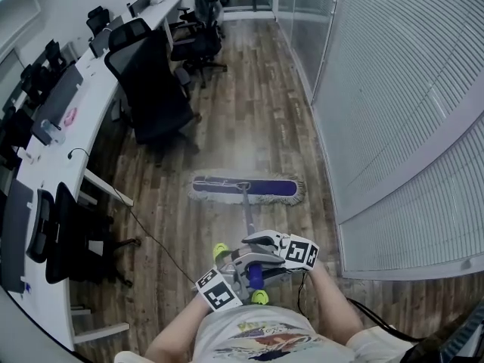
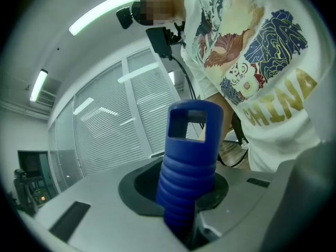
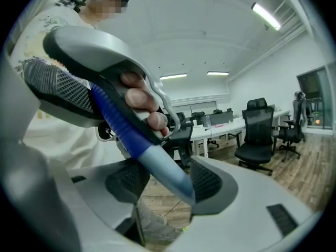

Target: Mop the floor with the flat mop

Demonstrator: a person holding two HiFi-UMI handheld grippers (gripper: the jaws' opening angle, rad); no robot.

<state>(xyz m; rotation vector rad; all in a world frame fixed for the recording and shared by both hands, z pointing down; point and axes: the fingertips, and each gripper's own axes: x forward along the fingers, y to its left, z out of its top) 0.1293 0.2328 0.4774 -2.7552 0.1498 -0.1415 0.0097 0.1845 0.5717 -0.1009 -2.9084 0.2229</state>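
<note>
Mop head (image 1: 246, 187) lies flat on the floor (image 1: 261, 104) just ahead of us, in the aisle between table (image 1: 83, 100) and blinds (image 1: 393, 89). We hold the pole (image 1: 247, 216) with both tools for push control. Left tool (image 1: 253, 278) is clamped on the blue grip (image 2: 189, 161) at the top end, and right tool (image 1: 253, 254) is closed round the pole lower down to steer. The pole slants so the head sits flat.

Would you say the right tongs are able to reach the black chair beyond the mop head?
Probably not: the right tongs are clamped on the mop handle, and the chair stands far ahead.
</note>
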